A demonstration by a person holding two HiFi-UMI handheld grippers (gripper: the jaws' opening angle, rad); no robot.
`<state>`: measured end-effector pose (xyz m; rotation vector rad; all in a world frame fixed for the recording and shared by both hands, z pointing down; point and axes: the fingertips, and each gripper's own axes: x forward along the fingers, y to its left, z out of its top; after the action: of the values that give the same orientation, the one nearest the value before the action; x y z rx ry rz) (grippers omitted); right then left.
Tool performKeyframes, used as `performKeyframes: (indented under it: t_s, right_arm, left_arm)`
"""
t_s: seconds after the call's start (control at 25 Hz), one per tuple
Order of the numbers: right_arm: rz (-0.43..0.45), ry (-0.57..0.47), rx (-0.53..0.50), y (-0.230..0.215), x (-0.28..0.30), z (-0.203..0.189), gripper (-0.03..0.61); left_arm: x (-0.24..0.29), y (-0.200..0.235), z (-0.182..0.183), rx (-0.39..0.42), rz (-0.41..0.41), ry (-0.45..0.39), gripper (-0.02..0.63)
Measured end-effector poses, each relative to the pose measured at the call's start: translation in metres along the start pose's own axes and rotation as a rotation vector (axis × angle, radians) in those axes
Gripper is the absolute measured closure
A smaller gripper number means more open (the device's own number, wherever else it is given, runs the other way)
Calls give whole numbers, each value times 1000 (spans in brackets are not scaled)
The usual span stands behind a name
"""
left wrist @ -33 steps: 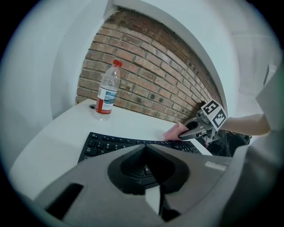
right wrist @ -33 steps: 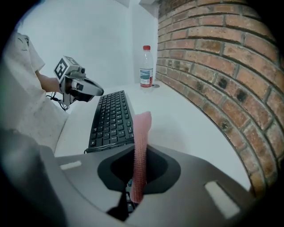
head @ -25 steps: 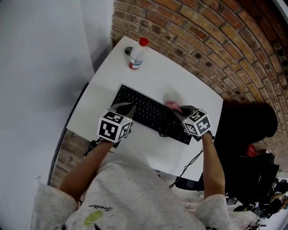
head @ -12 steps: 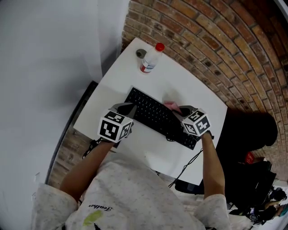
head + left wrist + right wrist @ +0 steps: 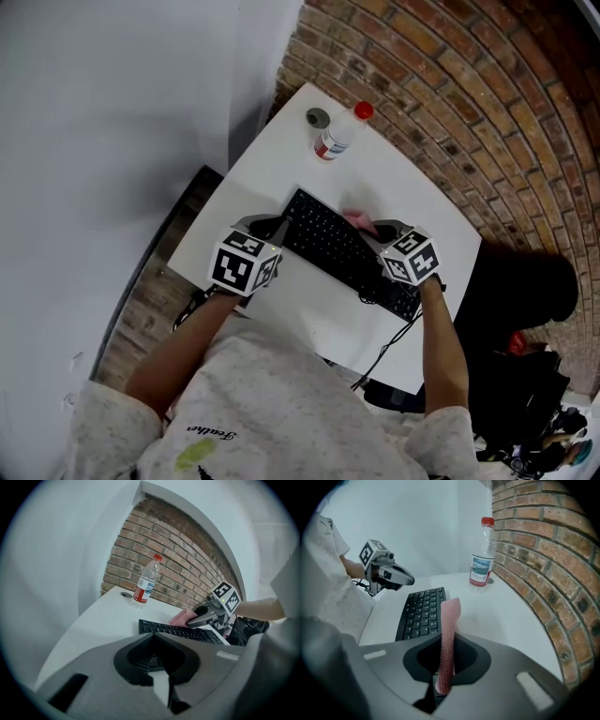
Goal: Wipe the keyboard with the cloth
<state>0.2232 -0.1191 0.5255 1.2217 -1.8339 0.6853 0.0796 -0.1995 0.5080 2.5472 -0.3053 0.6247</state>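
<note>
Cloth (image 5: pixel 451 611) pinched in right tool (image 5: pixel 446 637) by keyboard (image 5: pixel 328 246); left tool (image 5: pixel 153 633) pressed together, empty.

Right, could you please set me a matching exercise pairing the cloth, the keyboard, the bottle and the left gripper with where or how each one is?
Things:
1. cloth
2. keyboard
3. bottle
4. left gripper

States:
A. stands upright, red-capped
B. jaws together, nothing between them
C. clamped in the right gripper
D. black, lies flat on the white table

Pairs: 1-C; 2-D; 3-A; 4-B
</note>
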Motion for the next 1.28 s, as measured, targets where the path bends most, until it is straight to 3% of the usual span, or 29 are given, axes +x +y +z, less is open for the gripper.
performKeyframes:
  t_s: [1.28]
  right_arm:
    - [88, -22, -163, 20, 69, 108, 554]
  left_arm:
    - [-34, 62, -2, -34, 81, -4, 621]
